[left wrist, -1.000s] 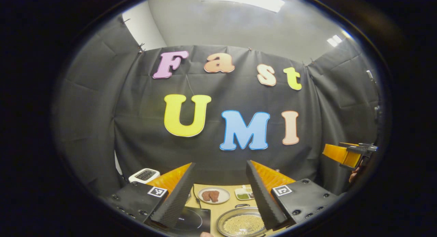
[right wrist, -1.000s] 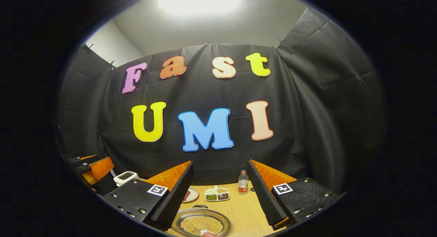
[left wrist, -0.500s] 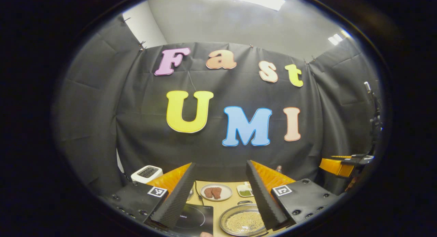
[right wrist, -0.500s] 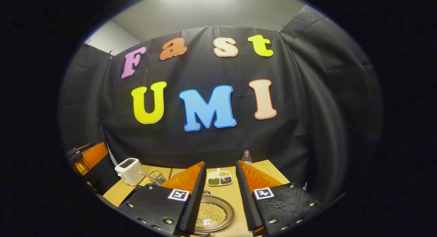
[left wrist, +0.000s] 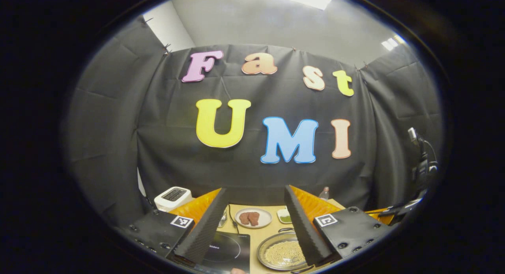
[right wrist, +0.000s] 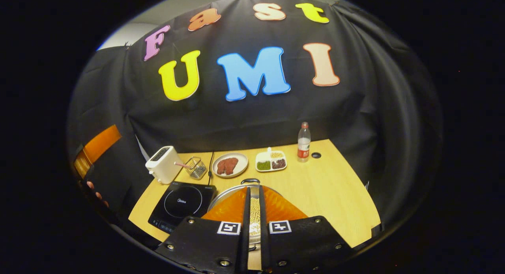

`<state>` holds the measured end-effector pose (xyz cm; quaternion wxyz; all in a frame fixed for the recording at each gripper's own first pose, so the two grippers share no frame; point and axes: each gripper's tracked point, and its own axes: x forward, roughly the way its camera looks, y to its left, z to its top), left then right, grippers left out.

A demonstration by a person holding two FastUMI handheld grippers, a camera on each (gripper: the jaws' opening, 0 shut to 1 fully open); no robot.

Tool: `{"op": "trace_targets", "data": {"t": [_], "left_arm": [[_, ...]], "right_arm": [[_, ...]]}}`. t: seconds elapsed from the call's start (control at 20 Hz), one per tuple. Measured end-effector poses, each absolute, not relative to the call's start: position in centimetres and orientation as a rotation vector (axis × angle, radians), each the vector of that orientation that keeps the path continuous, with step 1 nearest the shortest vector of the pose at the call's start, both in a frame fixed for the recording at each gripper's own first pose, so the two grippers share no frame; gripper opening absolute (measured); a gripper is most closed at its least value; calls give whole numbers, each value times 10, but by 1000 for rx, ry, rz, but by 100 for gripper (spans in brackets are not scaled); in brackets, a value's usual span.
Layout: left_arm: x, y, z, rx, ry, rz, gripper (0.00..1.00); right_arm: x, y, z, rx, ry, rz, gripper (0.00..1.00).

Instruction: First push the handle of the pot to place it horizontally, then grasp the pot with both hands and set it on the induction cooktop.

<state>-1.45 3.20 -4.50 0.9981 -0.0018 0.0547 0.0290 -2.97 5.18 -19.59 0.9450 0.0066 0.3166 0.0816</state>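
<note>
The pot (right wrist: 229, 193), shallow metal and filled with loose beans, is judged heavy, rigid and spill-prone. It is best taken level by the small handle (right wrist: 250, 181) at its far rim and the opposite one. The right gripper (right wrist: 253, 222), low in the frame, is nearly closed on nothing; the left gripper (left wrist: 254, 226) is held wide.

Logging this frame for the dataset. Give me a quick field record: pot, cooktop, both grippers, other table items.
pot: on table, holds yellow beans, right of cooktop, not on it
cooktop: bare, near left of table
left gripper: open, above table, holds nothing
right gripper: fingers nearly together, over pot, grips nothing
far handle: points toward wall
others: toaster, wire basket, meat plate, divided dish, bottle
</note>
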Motion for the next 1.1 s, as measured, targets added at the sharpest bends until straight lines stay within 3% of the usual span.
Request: {"op": "trace_targets", "data": {"t": [0.1, 0.5, 1.1], "left_arm": [[-17, 38, -49, -2, 119, 69, 99], [-28, 65, -65, -5, 159, 121, 99], [-43, 96, -82, 6, 214, 169, 96]], "right_arm": [[-34, 59, -214, 14, 702, 186, 12], [-67, 97, -284, 196, 1002, 256, 12], [-105, 126, -359, 240, 1236, 278, 12]]}}
